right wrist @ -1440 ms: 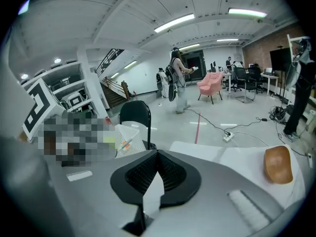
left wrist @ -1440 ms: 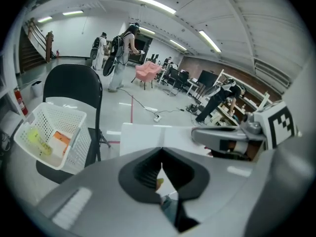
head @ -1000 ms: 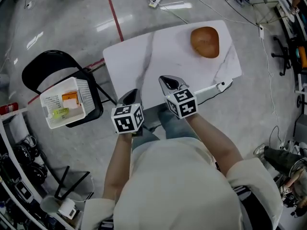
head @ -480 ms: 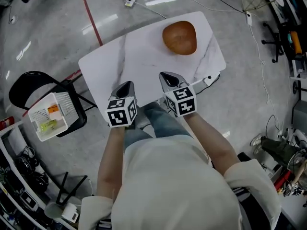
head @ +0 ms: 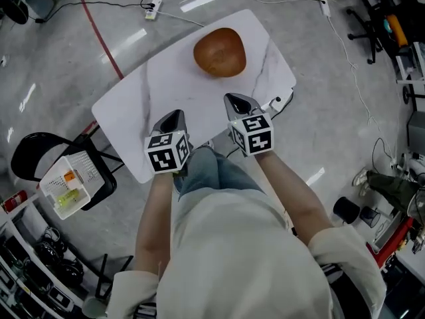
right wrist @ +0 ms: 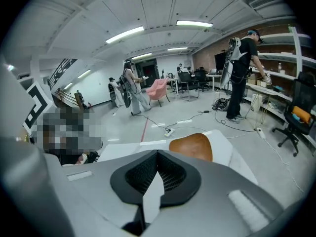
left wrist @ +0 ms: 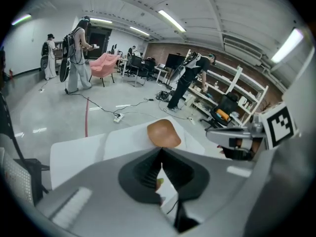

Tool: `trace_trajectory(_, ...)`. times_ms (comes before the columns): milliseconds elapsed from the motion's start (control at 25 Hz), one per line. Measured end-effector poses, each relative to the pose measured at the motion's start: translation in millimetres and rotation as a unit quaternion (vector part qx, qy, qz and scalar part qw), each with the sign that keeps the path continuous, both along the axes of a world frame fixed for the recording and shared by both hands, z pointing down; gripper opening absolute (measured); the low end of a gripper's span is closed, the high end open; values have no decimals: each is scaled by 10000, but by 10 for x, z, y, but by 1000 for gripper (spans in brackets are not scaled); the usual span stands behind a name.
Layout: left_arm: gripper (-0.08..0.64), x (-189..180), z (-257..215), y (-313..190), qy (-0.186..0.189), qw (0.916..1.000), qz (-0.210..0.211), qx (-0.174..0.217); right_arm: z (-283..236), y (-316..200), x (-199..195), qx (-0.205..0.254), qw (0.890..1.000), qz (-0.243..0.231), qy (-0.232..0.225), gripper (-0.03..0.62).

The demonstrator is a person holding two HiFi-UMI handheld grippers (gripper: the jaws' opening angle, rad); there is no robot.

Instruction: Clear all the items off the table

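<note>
A brown rounded bowl-like object [head: 220,52] lies on the far part of the white marble table [head: 153,92]; it also shows in the left gripper view [left wrist: 163,133] and the right gripper view [right wrist: 192,146]. My left gripper [head: 174,119] hovers over the table's near edge, shut and empty. My right gripper [head: 239,102] is beside it, nearer the brown object, also shut with nothing held. Both point toward the brown object, well short of it.
A white basket [head: 72,185] with small items rests on a black chair [head: 30,153] at the left. Cables and a power strip [head: 151,8] lie on the floor beyond the table. People stand in the background [left wrist: 74,58], with shelving at the right [head: 412,58].
Both grippers have swung toward the table; the table and brown object have shifted left in the head view, and the basket and chair have slid toward the lower left.
</note>
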State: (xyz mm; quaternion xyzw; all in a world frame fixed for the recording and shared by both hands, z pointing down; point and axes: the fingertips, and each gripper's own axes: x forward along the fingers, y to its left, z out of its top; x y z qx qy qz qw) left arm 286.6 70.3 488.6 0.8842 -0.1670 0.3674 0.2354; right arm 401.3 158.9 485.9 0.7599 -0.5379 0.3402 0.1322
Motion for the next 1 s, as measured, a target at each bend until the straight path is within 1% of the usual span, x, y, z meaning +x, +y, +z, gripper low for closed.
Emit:
trace_trajectory(320,8,344,59,13,-44,9990,422,124,46,161,436,43,9981,614,83,-2)
trace_trajectory(480,8,474,173,3,-118,9984,521,166,108,232,618,36,9966,818,91,-2)
trace_trajectory(600,9,598,292,-9,-200,9980,565,215,233,288,743,-19,9954,956,4,-2)
trace_trajectory(800,8,921,494,-73,-200,9972,633,339,538,273,988,-189,9948,990,-125,-2)
trace_trajectory(1000,8,1245,744,-197,-216,9983,476,239,835,199,1281,-378,9943,970,-240,-2)
